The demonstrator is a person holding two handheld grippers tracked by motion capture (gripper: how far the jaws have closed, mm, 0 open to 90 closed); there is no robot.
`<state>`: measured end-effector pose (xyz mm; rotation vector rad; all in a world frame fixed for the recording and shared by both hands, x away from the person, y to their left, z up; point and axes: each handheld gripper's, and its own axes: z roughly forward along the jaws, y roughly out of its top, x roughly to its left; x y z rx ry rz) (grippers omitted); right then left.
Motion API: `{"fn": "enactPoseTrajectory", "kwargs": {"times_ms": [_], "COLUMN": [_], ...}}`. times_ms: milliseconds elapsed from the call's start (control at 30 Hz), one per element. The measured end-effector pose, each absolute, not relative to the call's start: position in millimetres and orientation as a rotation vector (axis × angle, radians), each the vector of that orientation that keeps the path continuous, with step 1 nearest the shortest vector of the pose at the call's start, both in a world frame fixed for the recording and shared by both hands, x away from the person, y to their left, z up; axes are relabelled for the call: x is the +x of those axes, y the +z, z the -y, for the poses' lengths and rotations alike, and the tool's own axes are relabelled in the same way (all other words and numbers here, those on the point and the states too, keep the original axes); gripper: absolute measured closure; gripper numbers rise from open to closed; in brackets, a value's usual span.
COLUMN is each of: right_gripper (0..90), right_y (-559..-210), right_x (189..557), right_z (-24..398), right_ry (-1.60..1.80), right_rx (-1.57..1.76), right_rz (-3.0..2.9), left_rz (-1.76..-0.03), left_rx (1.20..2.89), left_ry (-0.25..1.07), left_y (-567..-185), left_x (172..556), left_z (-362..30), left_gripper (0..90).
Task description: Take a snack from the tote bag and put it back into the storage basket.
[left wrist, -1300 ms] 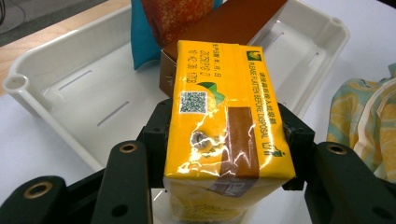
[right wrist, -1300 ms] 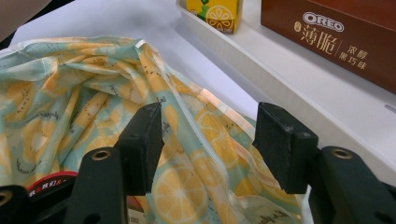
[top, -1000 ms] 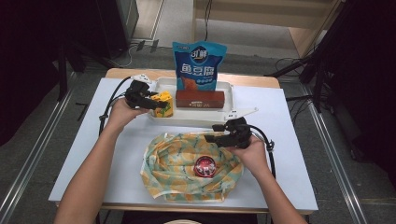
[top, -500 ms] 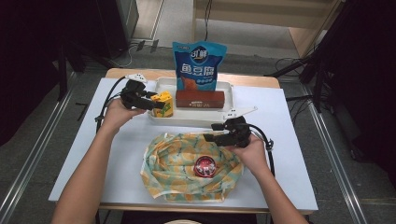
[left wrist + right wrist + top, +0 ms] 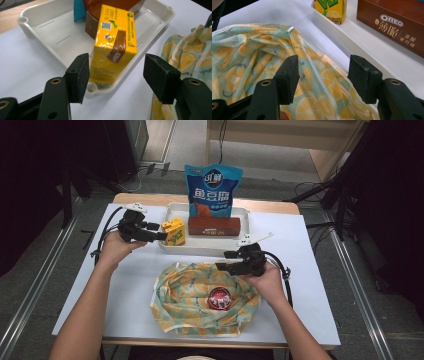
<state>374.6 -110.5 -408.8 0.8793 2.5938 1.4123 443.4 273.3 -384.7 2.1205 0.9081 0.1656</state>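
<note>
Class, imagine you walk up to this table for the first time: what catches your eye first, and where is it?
The tall blue snack bag stands at the back of the white tray, behind a brown Oreo box. A yellow drink carton sits at the tray's left end, between the open left gripper. Nearer the person lies a lemon-print bag, with the right gripper open over its edge.

This is looking like a lab or recording studio. A white-topped table is standing between black curtains, with cables trailing across the grey floor behind its far edge.
</note>
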Motion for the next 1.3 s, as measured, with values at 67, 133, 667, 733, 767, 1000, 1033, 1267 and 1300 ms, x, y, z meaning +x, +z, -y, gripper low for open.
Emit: {"fn": "enactPoseTrajectory", "kwargs": {"times_ms": [67, 133, 667, 733, 767, 1000, 1033, 1267, 1300], "right_gripper": [42.8, 42.8, 42.8, 42.8, 42.8, 42.8, 42.9, 42.8, 42.8], "right_y": [-408, -407, -406, -405, -405, -405, -405, -405, -405], "right_x": [375, 376, 377, 377, 377, 375, 375, 375, 375], "right_z": [110, 109, 106, 106, 106, 105, 105, 105, 105], "right_ry": [1.412, 1.416, 1.416, 1.414, 1.414, 1.414, 1.413, 1.411, 1.409], "right_rx": [0.873, 0.876, 0.865, 0.863, 0.861, 0.859, 0.860, 0.859, 0.855], "right_rz": [-2.594, -2.594, -2.597, -2.597, -2.597, -2.601, -2.602, -2.602, -2.603], "left_rz": [-0.924, -0.929, -0.889, -0.885, -0.882, -0.894, -0.896, -0.901, -0.904], "left_rx": [2.125, 2.119, 2.143, 2.142, 2.138, 2.148, 2.150, 2.154, 2.154], "left_ry": [0.159, 0.151, 0.082, 0.084, 0.081, 0.095, 0.093, 0.100, 0.105], "left_y": [-386, -388, -400, -401, -402, -408, -408, -410, -411], "left_x": [440, 436, 431, 432, 432, 435, 435, 436, 437], "left_z": [-276, -278, -262, -260, -258, -254, -255, -256, -257], "left_gripper": [45.0, 53.1, 89.4, 89.3, 89.3, 89.3, 89.3, 89.3, 89.2]}}
